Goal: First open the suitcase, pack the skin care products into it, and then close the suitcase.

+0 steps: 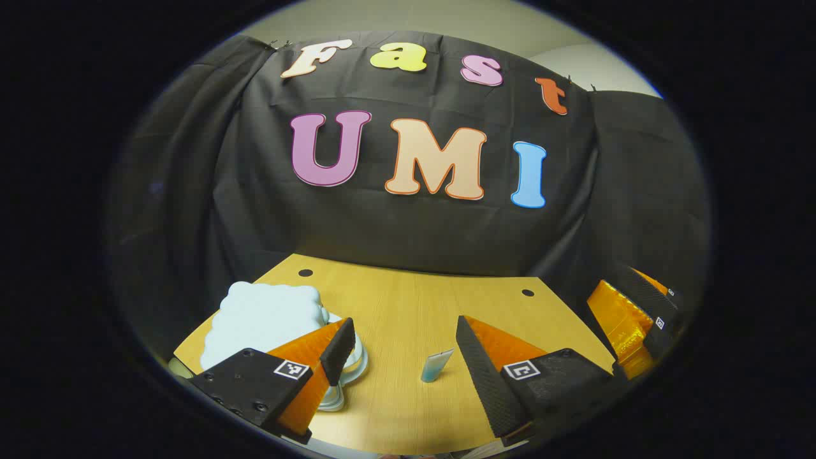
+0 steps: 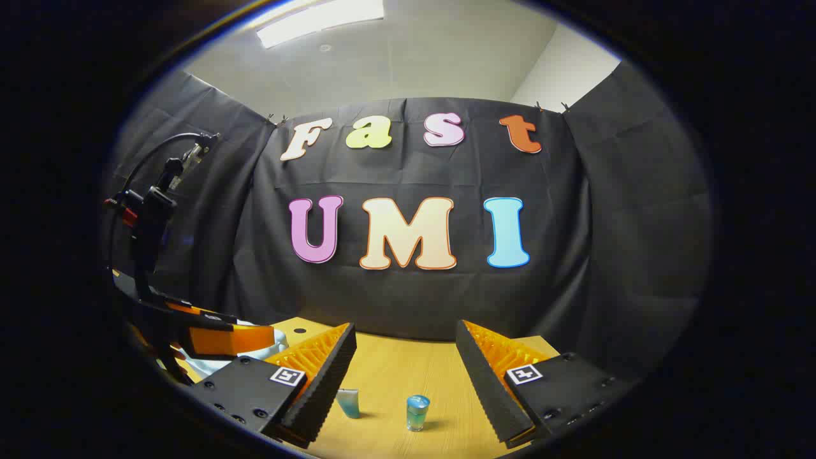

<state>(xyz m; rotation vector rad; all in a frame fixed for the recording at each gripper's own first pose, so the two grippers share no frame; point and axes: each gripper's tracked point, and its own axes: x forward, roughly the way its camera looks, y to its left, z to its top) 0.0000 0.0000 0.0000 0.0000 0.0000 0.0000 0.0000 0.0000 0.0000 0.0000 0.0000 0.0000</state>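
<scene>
Looking along my left gripper (image 1: 403, 347) in the left gripper view, I see its two fingers spread wide apart with nothing between them, hanging over the wooden table (image 1: 408, 299). The suitcase (image 1: 268, 319), a pale blue, cloud-shaped shell, lies flat and closed on the table's left part, and my left finger partly covers its near edge. Between the fingertips, closer to the right one, a small blue tube (image 1: 437, 365) stands tilted on the tabletop, apart from the suitcase. At the right edge I can see my other gripper (image 1: 637, 319); from here I cannot tell how its fingers stand.

In the right gripper view, my right gripper (image 2: 405, 357) is likewise released, fingers well apart and empty above the table (image 2: 395, 370). Just beside the left fingertip the blue tube (image 2: 349, 403) stands on the wood, and near it, to its right, a small blue-green bottle (image 2: 417, 412) stands upright between the fingers' lines. At the far left the left gripper (image 2: 217, 338) hangs over a patch of the pale suitcase (image 2: 204, 363), with cables rising above it.
</scene>
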